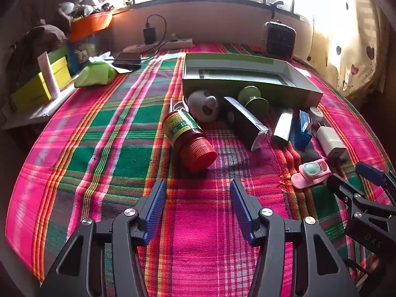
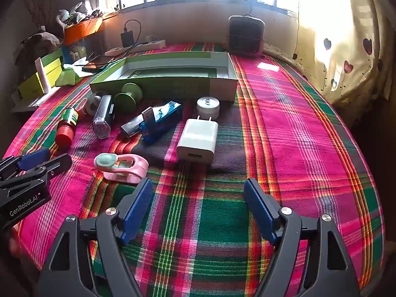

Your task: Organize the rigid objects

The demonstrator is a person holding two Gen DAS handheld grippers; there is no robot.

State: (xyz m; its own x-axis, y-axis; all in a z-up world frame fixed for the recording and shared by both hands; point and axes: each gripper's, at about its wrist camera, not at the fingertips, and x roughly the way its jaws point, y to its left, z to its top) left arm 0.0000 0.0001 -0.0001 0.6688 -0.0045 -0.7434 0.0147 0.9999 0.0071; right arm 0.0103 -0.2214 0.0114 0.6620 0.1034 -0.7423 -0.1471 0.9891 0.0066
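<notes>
Left gripper (image 1: 198, 208): jaws spread wide, nothing between the pads, hovering over bare plaid cloth (image 1: 99, 133) near the front edge of the bed. Right gripper (image 2: 198, 212): likewise wide apart and empty, also above the cloth near the front edge, just to the right of the left one.

Nearest item to the left gripper is the red-capped bottle (image 1: 188, 136), lying on its side, cap toward the camera. Nearest to the right gripper are the pink clip (image 2: 123, 167) and the white charger (image 2: 198, 138), prongs pointing away. Further back, in a loose row across the middle of the bed: black rectangular case (image 1: 245, 123), silver stick (image 1: 282, 128), blue USB device (image 2: 160, 121), green spool (image 1: 255, 99), panda-faced ball (image 1: 204, 105), small white round tin (image 2: 208, 106). Behind them, toward the far edge, the open green box (image 1: 247, 85) sits empty (presumed destination).

Judgement: nothing is sorted yet; the step in hand is the first pick. For the bottle, close across the ribbed cap or body, square to its long axis, so it does not roll. For the charger, grip the flat sides, not the prongs. Lift clear over the box's near wall before letting go.
</notes>
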